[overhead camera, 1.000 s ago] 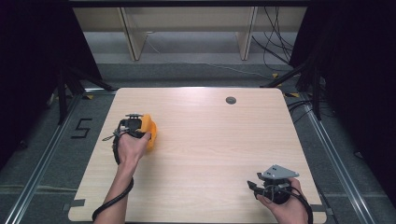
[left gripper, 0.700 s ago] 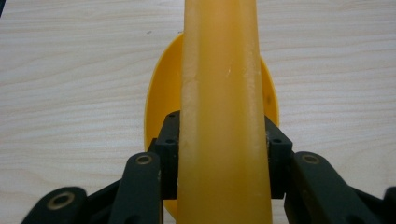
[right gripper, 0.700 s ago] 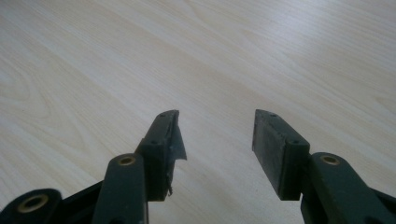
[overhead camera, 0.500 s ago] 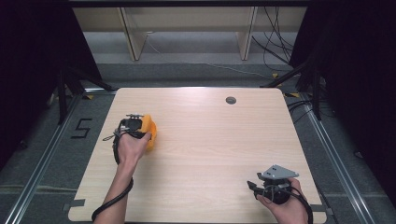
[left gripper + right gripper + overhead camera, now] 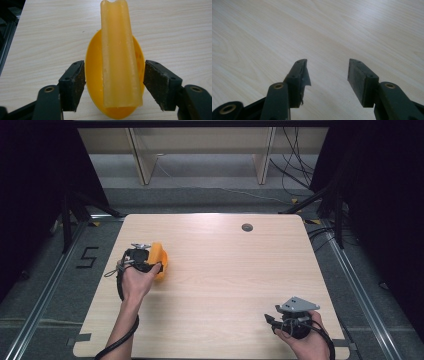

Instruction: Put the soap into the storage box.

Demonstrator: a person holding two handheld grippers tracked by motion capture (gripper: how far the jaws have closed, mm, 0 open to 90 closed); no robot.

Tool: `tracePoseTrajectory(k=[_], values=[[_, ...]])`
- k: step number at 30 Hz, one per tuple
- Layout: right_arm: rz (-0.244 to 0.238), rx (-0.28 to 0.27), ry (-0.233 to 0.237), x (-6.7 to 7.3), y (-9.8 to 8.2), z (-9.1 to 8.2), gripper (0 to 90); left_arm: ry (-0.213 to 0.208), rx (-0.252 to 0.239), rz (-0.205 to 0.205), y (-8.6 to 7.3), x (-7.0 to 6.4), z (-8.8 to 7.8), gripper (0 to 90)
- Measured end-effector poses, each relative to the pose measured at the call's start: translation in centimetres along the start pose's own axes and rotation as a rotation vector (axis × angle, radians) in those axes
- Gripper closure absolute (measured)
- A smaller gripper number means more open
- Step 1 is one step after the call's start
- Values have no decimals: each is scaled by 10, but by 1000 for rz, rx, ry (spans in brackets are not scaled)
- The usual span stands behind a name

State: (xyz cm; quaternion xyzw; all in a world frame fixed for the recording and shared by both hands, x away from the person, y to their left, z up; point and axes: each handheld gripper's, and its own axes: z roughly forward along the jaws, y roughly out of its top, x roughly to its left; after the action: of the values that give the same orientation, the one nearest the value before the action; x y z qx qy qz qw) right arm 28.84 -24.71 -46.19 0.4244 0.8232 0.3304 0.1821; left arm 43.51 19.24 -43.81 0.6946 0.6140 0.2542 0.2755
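An orange oval dish-like piece (image 5: 93,75) with a long pale yellow ridged bar (image 5: 120,57) along its middle lies on the wooden table (image 5: 175,30). My left gripper (image 5: 113,85) straddles its near end. The jaws have just been opening, and the pads (image 5: 79,80) stand beside the orange rim without pressing on it. From above, the orange piece (image 5: 161,259) sits at the table's left, with the left gripper (image 5: 145,257) just left of it. My right gripper (image 5: 270,322) rests near the front right edge. Its jaws have just been opening too, and only bare wood lies between the fingertips (image 5: 327,75).
A dark round grommet hole (image 5: 247,227) sits near the table's far edge. Wooden shelf legs (image 5: 137,157) and loose cables (image 5: 295,175) lie beyond the table. A "5" mark (image 5: 87,256) is taped on the floor to the left.
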Motion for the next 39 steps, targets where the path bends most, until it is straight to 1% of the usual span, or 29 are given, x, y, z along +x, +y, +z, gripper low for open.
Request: tracePoseTrajectory(k=[3,4,7,8,9,10,12,15,17,18,19,20,21,22,24,25,26,29,32,34,36,37,38,39], values=[[4,3,1,0,0,0,499,0,-4,-14,-2,0,-3,301],[4,4,1,0,0,0,499,-10,-11,-35,-3,-1,-5,291],[-3,5,7,0,0,0,495,-22,-37,-40,-6,-2,-10,285],[-6,11,4,0,0,0,495,-21,-38,-32,-7,-2,-12,276],[15,17,5,1,0,-1,495,-23,-39,-35,-7,-3,-13,271],[0,11,2,0,0,0,495,-22,-65,-54,-9,-4,-13,270],[-12,10,1,0,0,0,495,-18,-73,-50,-11,-5,-16,258],[-2,8,3,0,0,0,494,-18,-87,-48,-15,-6,-22,258],[-3,-1,4,0,0,1,494,-16,-107,-58,-19,-7,-25,258],[-4,0,3,0,0,0,494,-21,-103,-49,-21,-7,-27,258],[3,0,1,0,0,0,494,-24,-114,-51,-24,-8,-29,258],[-1,-1,0,0,0,0,494,-20,-120,-56,-28,-9,-30,258],[-3,-4,1,0,0,0,494,-15,-129,-49,-32,-10,-32,258],[1,-6,4,0,0,0,494,-14,-145,-50,-36,-11,-33,259],[-11,-10,6,0,0,0,494,-9,-171,-62,-45,-12,-37,260],[6,-5,9,0,1,0,494,-3,-178,-66,-50,-12,-38,261],[8,-6,10,0,1,-1,494,2,-188,-68,-55,-12,-40,263],[11,-7,9,1,1,0,493,-11,-211,-65,-73,-14,-45,265],[10,-8,11,1,1,0,492,-31,-231,-58,-93,-20,-49,268],[12,-8,8,1,1,0,492,-50,-230,-50,-104,-21,-51,269],[5,-4,10,1,1,-1,491,-61,-237,-62,-116,-23,-52,272],[-14,-12,4,0,1,0,491,-67,-227,-60,-122,-24,-53,274],[-5,-11,7,0,1,-1,491,-80,-218,-67,-128,-24,-53,275],[4,-11,8,1,1,0,490,-76,-207,-75,-133,-25,-54,275]])
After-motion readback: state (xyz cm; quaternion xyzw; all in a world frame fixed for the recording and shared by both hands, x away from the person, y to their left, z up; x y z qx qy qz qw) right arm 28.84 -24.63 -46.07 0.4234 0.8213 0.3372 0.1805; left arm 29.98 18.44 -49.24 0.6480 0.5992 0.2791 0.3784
